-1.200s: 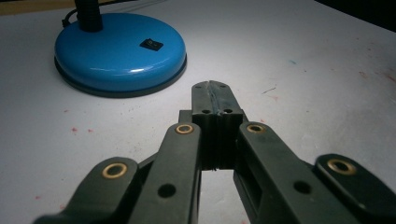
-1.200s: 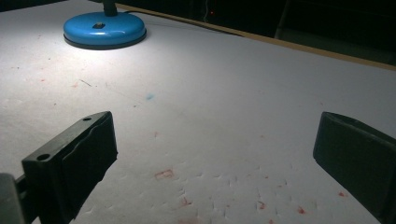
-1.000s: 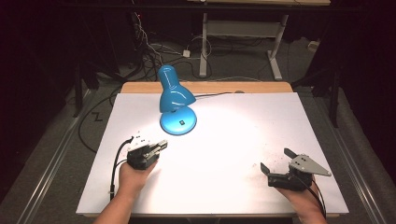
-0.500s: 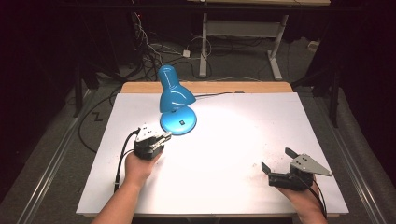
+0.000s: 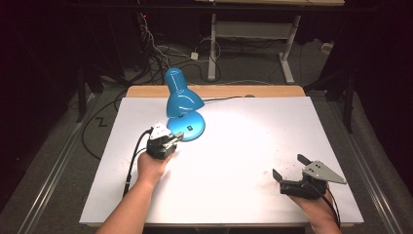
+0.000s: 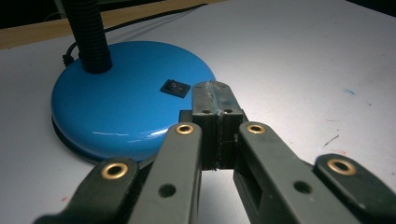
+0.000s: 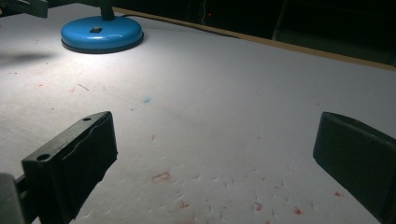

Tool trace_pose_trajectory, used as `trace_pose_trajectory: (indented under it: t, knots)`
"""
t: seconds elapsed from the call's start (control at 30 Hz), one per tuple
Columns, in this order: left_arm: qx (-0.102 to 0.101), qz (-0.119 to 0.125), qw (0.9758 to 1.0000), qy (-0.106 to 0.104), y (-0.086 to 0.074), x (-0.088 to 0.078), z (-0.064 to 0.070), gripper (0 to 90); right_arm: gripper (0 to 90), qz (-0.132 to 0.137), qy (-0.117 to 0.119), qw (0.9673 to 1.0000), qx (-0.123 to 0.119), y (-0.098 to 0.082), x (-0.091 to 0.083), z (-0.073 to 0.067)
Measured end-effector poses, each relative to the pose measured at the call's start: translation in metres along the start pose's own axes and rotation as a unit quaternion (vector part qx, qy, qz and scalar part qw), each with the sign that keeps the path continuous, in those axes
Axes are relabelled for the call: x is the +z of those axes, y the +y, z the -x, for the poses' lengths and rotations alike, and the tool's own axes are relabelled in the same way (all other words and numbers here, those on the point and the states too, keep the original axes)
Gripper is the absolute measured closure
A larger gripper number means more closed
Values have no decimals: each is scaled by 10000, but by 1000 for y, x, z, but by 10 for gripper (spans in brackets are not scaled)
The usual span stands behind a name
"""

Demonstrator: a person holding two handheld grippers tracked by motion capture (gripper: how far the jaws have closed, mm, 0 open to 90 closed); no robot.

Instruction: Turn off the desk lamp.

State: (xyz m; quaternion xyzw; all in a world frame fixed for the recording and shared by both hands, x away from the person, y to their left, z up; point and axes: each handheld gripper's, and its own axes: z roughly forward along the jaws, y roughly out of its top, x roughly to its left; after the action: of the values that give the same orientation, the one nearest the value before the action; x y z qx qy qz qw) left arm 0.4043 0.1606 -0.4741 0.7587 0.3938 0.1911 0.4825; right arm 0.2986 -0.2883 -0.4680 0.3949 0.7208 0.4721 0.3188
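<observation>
A blue desk lamp stands at the far left of the white desk, lit. It looks rigid, smooth and bottom-heavy; its small black rocker switch probably needs only a light press. The left hand-held gripper, jaws closed and empty, hovers beside the switch. The right hand-held gripper rests open, well apart.

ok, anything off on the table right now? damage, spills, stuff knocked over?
Nothing knocked over or broken. The blue desk lamp stands upright on its base, lit. The only oddity is the white table surface: it carries small red flecks and scratches, plus one faint blue mark, mostly near the right gripper. The left gripper, shut, points at the rocker switch.
</observation>
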Motion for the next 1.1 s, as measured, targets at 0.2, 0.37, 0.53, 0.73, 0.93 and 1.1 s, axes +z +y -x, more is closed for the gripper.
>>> trace_pose_trajectory:
  t: [0.2,0.37,0.53,0.73,0.93,1.1]
  knots:
    - [-67,42,10000,28,4,13,-5,878,4,24,-7,10000,-10,0,0,0]
    - [-74,56,9999,49,8,24,-8,878,4,22,-14,10000,27,0,0,1]
    - [-166,33,9998,80,8,33,-13,879,4,19,-11,10000,35,0,0,1]
    - [-195,130,9996,128,10,42,-11,879,4,21,-9,10000,23,0,0,1]
    - [-46,-120,9997,209,11,46,-13,879,4,13,1,10000,50,0,0,0]
    - [59,-216,9995,233,16,49,-14,879,4,22,0,10000,28,1,0,0]
